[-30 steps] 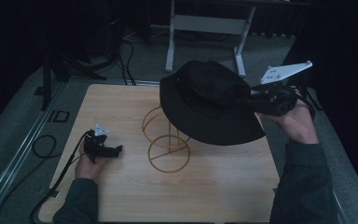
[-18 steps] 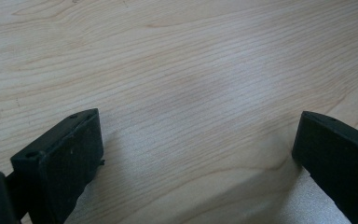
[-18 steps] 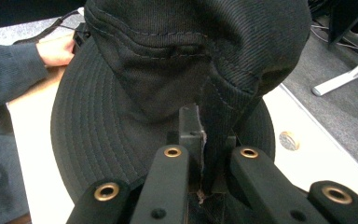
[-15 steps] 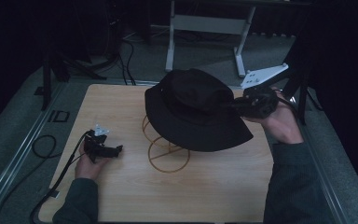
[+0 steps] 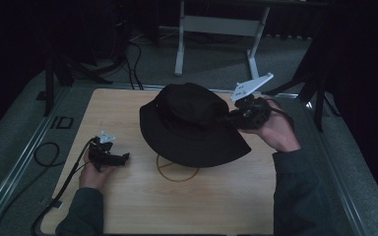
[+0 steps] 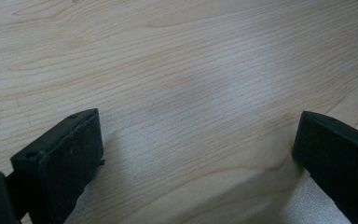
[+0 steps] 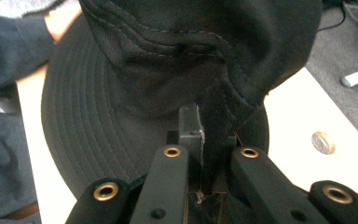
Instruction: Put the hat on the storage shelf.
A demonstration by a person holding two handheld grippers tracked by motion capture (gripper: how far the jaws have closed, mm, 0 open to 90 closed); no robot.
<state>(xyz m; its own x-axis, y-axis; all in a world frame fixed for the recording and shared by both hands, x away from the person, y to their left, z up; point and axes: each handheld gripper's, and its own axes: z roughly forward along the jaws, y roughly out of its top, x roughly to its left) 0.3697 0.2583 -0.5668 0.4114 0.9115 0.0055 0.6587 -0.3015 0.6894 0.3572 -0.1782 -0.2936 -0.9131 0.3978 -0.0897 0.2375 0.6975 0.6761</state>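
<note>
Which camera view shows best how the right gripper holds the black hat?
The right gripper view: there the right gripper is shut on a fold of the black hat, seen close up. The high view shows the whole hat and this gripper at its brim, but the jaws are too small there. The left gripper view shows bare table.

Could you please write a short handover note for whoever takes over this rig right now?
Right tool: shut on the brim of the black bucket hat, holding it over the gold wire stand.
Left tool: open, resting on the wooden table, nothing between its jaws.
Done: hat lifted and brought above the stand.
Left, probably: lower the hat onto the stand and let go; whether it already touches is hidden.
</note>
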